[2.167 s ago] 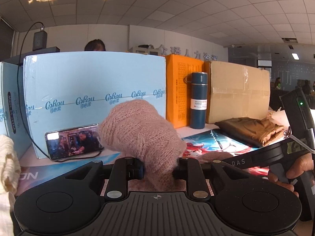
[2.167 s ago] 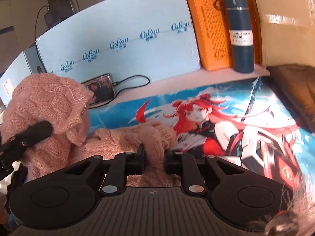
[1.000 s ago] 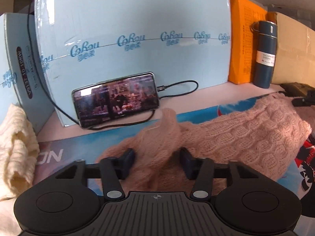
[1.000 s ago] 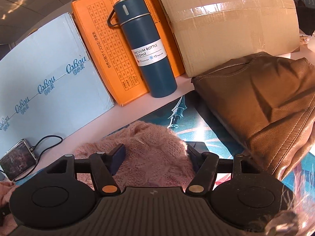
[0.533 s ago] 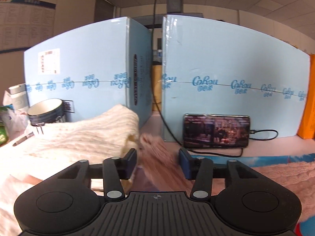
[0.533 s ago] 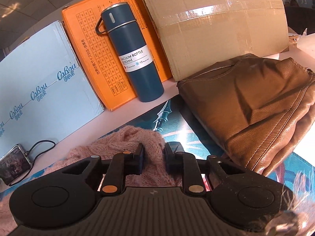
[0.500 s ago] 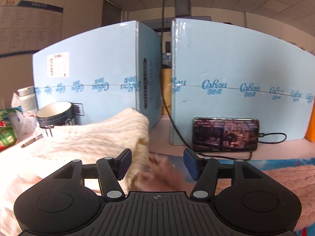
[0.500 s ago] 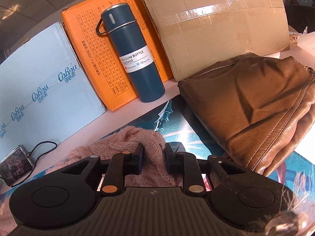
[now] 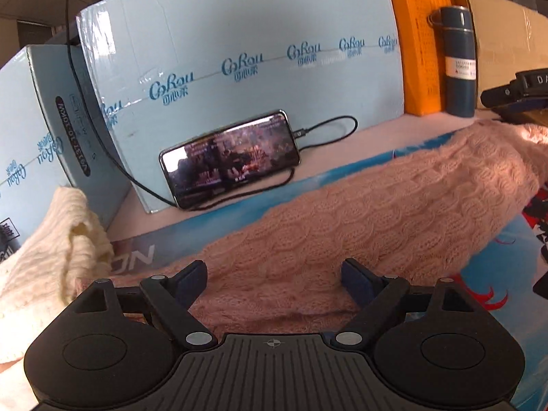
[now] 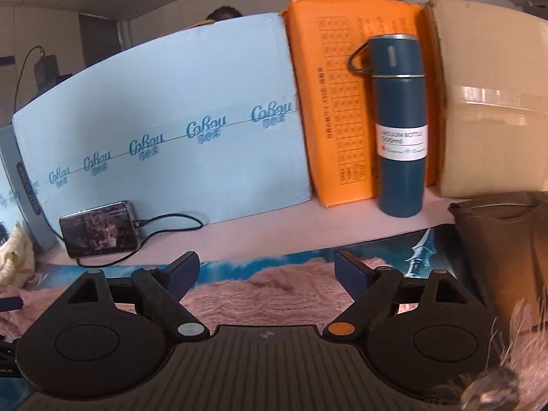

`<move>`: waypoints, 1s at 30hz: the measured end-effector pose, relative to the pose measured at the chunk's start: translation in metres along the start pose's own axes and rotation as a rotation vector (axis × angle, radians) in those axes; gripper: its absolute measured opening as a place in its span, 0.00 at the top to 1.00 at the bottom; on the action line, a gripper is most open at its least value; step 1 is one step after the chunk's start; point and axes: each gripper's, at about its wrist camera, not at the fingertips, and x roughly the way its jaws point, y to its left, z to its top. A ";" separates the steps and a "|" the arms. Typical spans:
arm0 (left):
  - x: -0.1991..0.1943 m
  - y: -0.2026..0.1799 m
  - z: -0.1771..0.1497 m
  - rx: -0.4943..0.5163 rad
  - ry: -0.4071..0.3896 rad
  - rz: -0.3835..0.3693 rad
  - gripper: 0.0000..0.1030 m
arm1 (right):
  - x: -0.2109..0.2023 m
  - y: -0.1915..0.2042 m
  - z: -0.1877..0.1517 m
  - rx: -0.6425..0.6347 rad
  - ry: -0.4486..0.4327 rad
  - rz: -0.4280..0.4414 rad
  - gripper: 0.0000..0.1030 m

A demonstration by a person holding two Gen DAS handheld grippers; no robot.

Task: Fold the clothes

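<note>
A second ago both grippers had pink knit bunched between their fingers; now the left gripper (image 9: 274,275) and the right gripper (image 10: 265,269) are both released, jaws opening wide, pads clear of the cloth. The sweater (image 9: 376,219), lifted in a lump earlier, now lies spread flat.

It is a pale pink cable-knit piece, stretched as a long band across the printed mat (image 9: 496,260) on the tabletop (image 9: 394,130), running from under the left gripper toward the upper right. Its surface looks smooth, though the near edge is hidden under the gripper bodies.

The left view alone shows a cream knit (image 9: 51,250) heaped at the left beside the blue box (image 9: 239,51), the lit phone (image 9: 229,157) close up, and the tip of the other gripper at the far right. The right view alone shows a brown garment (image 10: 503,250), probably leather, folded at the right, with the bottle (image 10: 399,126) upright before the orange box (image 10: 335,102) and the carton (image 10: 493,96).
</note>
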 end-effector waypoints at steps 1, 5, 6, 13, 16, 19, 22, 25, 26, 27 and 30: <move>0.000 0.000 0.000 -0.007 -0.002 -0.002 0.13 | 0.007 0.008 0.000 -0.015 0.015 -0.005 0.17; 0.002 0.004 -0.003 -0.033 0.010 -0.010 0.10 | 0.025 0.023 -0.012 -0.053 0.069 -0.037 0.17; 0.001 0.004 -0.003 -0.036 0.011 -0.012 0.09 | 0.028 0.022 -0.019 -0.050 0.076 -0.059 0.19; 0.002 0.005 -0.003 -0.042 0.012 -0.018 0.09 | 0.013 0.025 -0.035 -0.057 0.034 -0.085 0.74; 0.003 0.007 -0.003 -0.053 0.013 -0.025 0.09 | -0.010 0.029 -0.035 -0.062 -0.026 -0.063 0.90; 0.002 0.005 -0.004 -0.046 0.009 -0.020 0.09 | -0.037 0.031 -0.038 -0.069 -0.080 -0.022 0.91; -0.002 0.002 -0.004 -0.028 -0.017 -0.015 0.09 | -0.064 0.032 -0.046 -0.055 -0.108 0.024 0.92; -0.012 -0.003 -0.004 -0.002 -0.087 -0.022 0.09 | -0.090 0.034 -0.060 -0.053 -0.133 0.049 0.92; -0.017 -0.006 -0.004 0.011 -0.124 -0.028 0.09 | -0.098 0.035 -0.065 -0.054 -0.140 0.052 0.92; -0.021 -0.009 -0.005 0.024 -0.161 -0.033 0.09 | -0.106 0.036 -0.071 -0.052 -0.140 0.050 0.92; -0.036 -0.036 -0.005 0.154 -0.307 -0.020 0.08 | -0.128 0.039 -0.090 -0.045 -0.142 0.045 0.93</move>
